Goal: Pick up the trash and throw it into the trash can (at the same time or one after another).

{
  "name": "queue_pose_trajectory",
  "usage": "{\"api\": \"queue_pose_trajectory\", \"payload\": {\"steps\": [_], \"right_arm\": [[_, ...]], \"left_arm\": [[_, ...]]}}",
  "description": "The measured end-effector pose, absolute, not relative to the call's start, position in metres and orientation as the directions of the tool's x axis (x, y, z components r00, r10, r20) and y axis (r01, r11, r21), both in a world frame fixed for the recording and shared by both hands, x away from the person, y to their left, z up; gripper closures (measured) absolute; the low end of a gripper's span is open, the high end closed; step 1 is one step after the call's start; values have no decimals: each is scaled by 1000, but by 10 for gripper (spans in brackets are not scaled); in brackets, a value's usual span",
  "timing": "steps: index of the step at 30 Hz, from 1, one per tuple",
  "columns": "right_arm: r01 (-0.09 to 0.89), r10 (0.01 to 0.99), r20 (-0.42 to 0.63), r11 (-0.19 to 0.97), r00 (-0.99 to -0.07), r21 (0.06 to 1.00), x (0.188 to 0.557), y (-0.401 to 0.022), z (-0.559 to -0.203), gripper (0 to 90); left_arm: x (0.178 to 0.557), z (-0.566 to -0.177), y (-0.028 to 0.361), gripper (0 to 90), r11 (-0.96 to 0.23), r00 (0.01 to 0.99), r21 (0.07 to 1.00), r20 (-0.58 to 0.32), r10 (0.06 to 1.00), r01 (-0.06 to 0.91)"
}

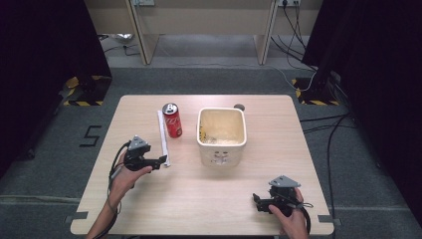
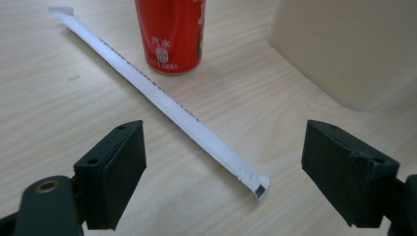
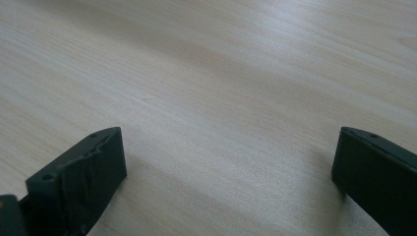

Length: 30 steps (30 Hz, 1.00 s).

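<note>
A red drink can stands upright on the wooden table. Just left of it lies a long straw in a white paper wrapper. A cream square bin stands to the can's right. My left gripper is open, low over the table, and the straw's near end lies between its jaws without touching them. My right gripper is open at the front right over bare wood, with nothing between its jaws.
A small dark round thing lies behind the bin near the table's far edge. Something pale sits in the bottom of the bin. Grey floor surrounds the table, with cables running on the right.
</note>
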State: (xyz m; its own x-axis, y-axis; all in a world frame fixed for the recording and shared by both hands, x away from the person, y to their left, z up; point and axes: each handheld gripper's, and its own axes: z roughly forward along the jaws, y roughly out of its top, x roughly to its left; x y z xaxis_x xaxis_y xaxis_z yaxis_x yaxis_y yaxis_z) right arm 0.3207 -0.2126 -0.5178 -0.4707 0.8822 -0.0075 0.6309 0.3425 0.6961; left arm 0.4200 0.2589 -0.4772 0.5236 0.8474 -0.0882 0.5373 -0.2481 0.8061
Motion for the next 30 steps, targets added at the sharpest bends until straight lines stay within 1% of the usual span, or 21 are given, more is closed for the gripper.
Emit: {"api": "queue_pose_trajectory", "payload": {"steps": [6,10,16,23,30], "right_arm": [[630,882,-7,343,-472,697,321,-213,-518,2],[630,882,-7,343,-472,697,321,-213,-518,2],[631,882,-7,343,-471,696,321,-213,-518,2],[631,882,-7,343,-472,696,321,-213,-518,2],[632,882,-6,341,-471,696,321,-213,-518,2]], "left_arm": [[434,-469,257,165,-256,519,804,-76,851,537],[439,-465,256,165,-243,520,810,-89,850,535],[452,-456,249,165,-247,524,814,-82,847,526],[472,-452,244,165,-250,512,806,-77,855,537],[484,-449,241,165,-241,500,803,-82,862,546]]}}
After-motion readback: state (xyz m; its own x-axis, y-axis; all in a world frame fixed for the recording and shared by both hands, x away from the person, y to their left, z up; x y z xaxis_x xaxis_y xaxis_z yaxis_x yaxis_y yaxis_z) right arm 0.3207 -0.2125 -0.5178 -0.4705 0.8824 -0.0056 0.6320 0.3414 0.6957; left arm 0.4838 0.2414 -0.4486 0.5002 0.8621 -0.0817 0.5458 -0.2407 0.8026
